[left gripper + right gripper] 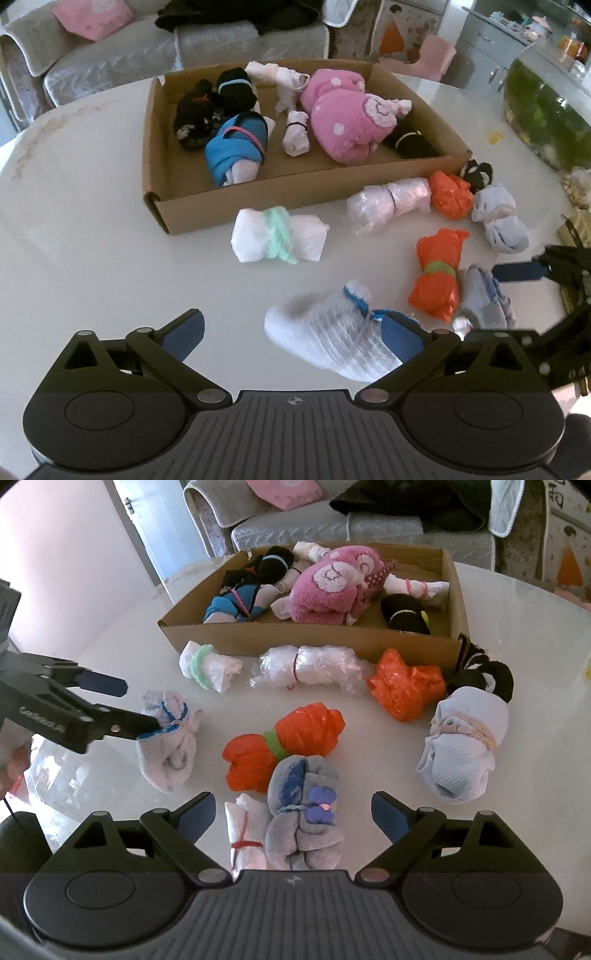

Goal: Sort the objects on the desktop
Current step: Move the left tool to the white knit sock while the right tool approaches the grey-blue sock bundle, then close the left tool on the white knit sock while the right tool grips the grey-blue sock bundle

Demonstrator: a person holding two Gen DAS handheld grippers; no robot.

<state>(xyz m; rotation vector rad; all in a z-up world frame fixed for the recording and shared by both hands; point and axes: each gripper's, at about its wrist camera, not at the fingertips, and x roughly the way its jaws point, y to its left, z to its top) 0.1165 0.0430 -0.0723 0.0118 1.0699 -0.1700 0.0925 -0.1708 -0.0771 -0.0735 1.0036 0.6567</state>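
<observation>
A cardboard box [258, 192] [295, 638] holds several rolled socks and bundles. More bundles lie on the white table in front of it. My left gripper [291, 332] is open, its right finger touching a white sock with a blue tie [328, 332] [170, 738]; it also shows in the right wrist view [122, 705]. My right gripper [293, 816] is open around a grey-blue sock bundle [303, 812], with a small white roll tied in red [243, 834] beside it. An orange bag bundle [280, 746] [437, 273] lies just beyond.
Also on the table are a white bundle with a green tie [277, 238], a clear plastic bundle [310, 664], a second orange bundle [406, 686], a light blue sock [461, 738] and a black sock [484, 672]. A sofa [110, 55] stands behind.
</observation>
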